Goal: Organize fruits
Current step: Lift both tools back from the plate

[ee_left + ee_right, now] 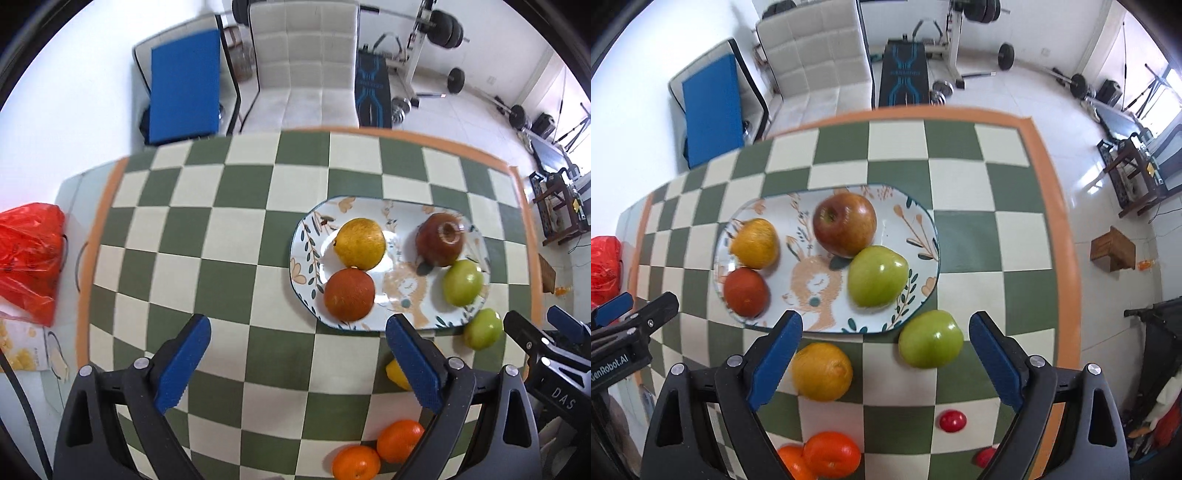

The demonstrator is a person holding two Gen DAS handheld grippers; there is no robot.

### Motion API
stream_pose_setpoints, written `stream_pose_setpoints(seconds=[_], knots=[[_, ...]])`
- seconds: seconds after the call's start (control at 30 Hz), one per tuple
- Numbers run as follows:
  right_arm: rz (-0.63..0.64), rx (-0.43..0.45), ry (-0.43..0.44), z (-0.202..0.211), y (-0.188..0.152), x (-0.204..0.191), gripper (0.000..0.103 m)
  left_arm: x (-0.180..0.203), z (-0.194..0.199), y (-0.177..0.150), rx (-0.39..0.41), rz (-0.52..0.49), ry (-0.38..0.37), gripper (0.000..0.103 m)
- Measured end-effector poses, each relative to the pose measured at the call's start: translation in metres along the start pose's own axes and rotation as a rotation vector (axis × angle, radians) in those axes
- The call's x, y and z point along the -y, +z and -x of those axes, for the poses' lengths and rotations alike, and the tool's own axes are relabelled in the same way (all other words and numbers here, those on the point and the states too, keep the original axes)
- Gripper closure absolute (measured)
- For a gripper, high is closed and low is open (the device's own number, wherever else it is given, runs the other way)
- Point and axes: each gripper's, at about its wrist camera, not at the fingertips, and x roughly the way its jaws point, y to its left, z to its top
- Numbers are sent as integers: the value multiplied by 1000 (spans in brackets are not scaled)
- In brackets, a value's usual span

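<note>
Green-and-cream checked cloth with an orange border over the table (221,236). From the left wrist view: left tongs (297,363) spread wide, gripping nothing, hanging above bare cloth near the near edge. Oval patterned plate (402,295) toward the table's right edge, carrying four fruits: yellow pear (360,243) at its far left, dark orange (349,294) touching it on the near side, red apple (440,239) at the far right, green apple (463,282) just beside that one. Second green apple (483,328) off the plate, on the cloth, against the plate's near right rim. Yellow fruit (397,373) half hidden behind the right finger. Two tangerines (376,450) side by side at the near edge. Right tongs (546,343) seen at the right margin. Red plastic bag (29,258) beyond the table's left edge.

From the right wrist view: right tongs (886,360) also spread wide and holding nothing, with the loose green apple (931,339) between the fingers but clear of both pads. Yellow fruit (822,371) just inside the left finger, on the cloth beside the plate's (923,229) near rim. Same four fruits on the plate. Tangerines (827,456) at the near edge, and a small red fruit (953,421) near the table's near right corner, another partly hidden behind the right finger. Left tongs (631,314) showing at the left margin.
</note>
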Motion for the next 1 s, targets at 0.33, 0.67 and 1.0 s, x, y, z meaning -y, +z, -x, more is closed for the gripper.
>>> stream_pose_setpoints(seconds=[0.33, 0.67, 1.0], knots=[[22, 126, 23, 87, -37, -6, 9, 4, 74, -35, 118, -25, -41, 6], [-11, 220, 68, 155, -68, -4, 9, 7, 126, -61, 216, -48, -61, 6], [-54, 149, 117, 138, -85, -5, 9, 3, 106, -72, 176, -50, -9, 3]])
